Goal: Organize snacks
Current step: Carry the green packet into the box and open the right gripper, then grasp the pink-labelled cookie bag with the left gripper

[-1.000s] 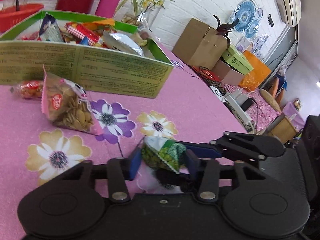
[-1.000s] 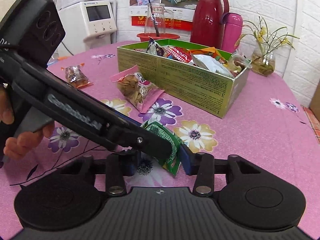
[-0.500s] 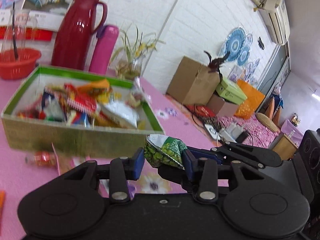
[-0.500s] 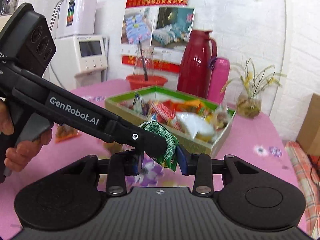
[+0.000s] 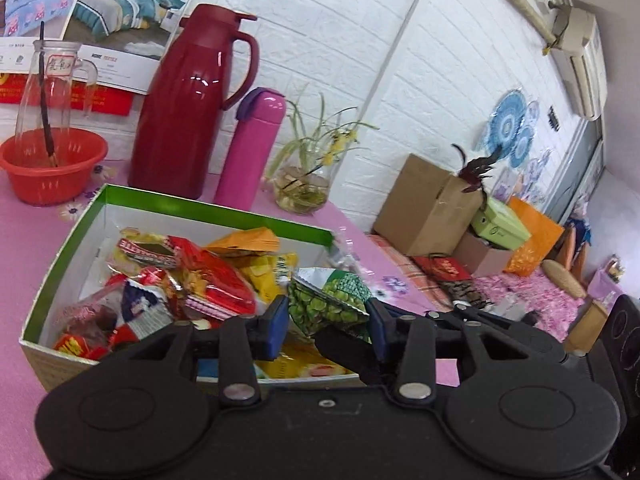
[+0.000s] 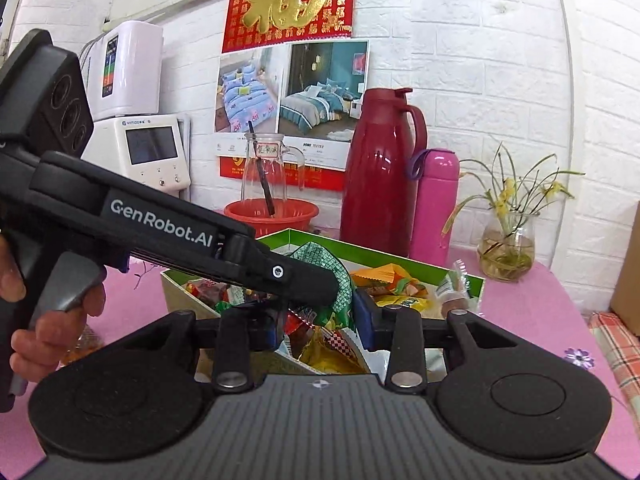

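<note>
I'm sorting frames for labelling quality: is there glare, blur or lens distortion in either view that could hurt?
Left wrist view: white glare streaks on the red thermos, wall lines bow with fisheye, far right clutter is soft. Right wrist view: thermos highlights again, brick courses curve at the edges, the green pea packet stays sharp.

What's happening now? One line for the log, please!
step: snack to box | left tool: shut on green pea packet | right tool: around packet, grip unclear | packet: over snack box | next: likely drop in
</note>
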### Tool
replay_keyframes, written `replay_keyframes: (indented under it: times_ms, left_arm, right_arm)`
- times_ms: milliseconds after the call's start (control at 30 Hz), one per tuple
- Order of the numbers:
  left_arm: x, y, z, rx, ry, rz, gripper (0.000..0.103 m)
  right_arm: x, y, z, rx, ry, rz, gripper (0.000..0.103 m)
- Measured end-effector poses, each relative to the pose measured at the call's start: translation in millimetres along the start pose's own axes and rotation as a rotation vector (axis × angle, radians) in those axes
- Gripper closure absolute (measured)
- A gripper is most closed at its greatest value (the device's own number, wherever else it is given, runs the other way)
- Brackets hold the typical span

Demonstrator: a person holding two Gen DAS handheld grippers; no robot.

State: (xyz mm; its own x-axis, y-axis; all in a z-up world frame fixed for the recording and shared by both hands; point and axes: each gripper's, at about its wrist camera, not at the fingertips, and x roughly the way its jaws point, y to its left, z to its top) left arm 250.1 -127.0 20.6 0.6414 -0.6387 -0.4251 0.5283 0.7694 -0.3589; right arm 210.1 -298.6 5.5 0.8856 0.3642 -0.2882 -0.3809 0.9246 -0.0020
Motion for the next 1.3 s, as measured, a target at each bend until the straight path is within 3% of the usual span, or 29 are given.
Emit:
replay_keyframes:
  times_ms: [67,100,133,300,367,433,567,600,633,733,867,1067,1100,1167,1200,1300]
  left_arm:
    - [5,7,-4,-0.009,0.009,0.045,0.049]
    - [5,12,-6,-0.016,0.009,0.058,0.034]
    - [5,15,-9,-0.020,0.009,0.064,0.031]
    - [3,21,-13,-0.029,0.027,0.071,0.026]
    - [0,17,-13,-0.019,0.021,0.079,0.018]
    - [-7,14,-14,-0.010,0.001,0.095,0.000]
    - [-23,10,-12,-0.007,-0.041,0.112,0.000]
    - [-28,10,-12,-0.011,-0.049,0.111,0.000]
    - [-31,9,-12,-0.013,-0.055,0.112,0.000]
    - [-41,8,-13,-0.008,-0.068,0.119,0.000]
    - [-48,10,-17,0.002,-0.072,0.136,0.000]
    - [-58,20,-26,-0.026,-0.062,0.153,0.000]
    - [-60,21,-27,-0.025,-0.062,0.155,0.000]
    - [-67,22,-29,-0.023,-0.063,0.157,0.000]
    - [-70,22,-31,-0.025,-0.064,0.159,0.000]
    - [-81,20,-36,-0.026,-0.072,0.146,0.000]
  right_arm:
    - [7,2,-6,-0.015,0.014,-0.024,0.026]
    - [10,3,-9,-0.023,0.023,-0.041,0.008]
    - [10,4,-12,-0.027,0.020,-0.053,0.002]
    - [8,6,-18,-0.040,0.027,-0.052,0.000]
    - [7,7,-15,-0.044,0.037,-0.059,0.000]
    - [2,9,-12,-0.055,0.018,-0.063,0.000]
    - [-6,14,-7,-0.073,0.006,-0.061,0.001]
    - [-7,15,-6,-0.073,0.005,-0.069,0.012]
    - [-7,16,-6,-0.071,0.005,-0.072,0.029]
    - [0,18,-5,-0.062,0.037,-0.041,0.056]
    - [17,24,-5,-0.084,0.060,-0.060,0.058]
    - [39,31,-11,-0.143,0.097,-0.084,0.054]
    - [36,31,-11,-0.147,0.090,-0.076,0.049]
    - [23,26,-7,-0.110,0.069,-0.042,0.022]
    - [13,24,-5,-0.079,0.043,-0.034,0.000]
    - [-16,23,-6,-0.054,-0.007,-0.013,0.000]
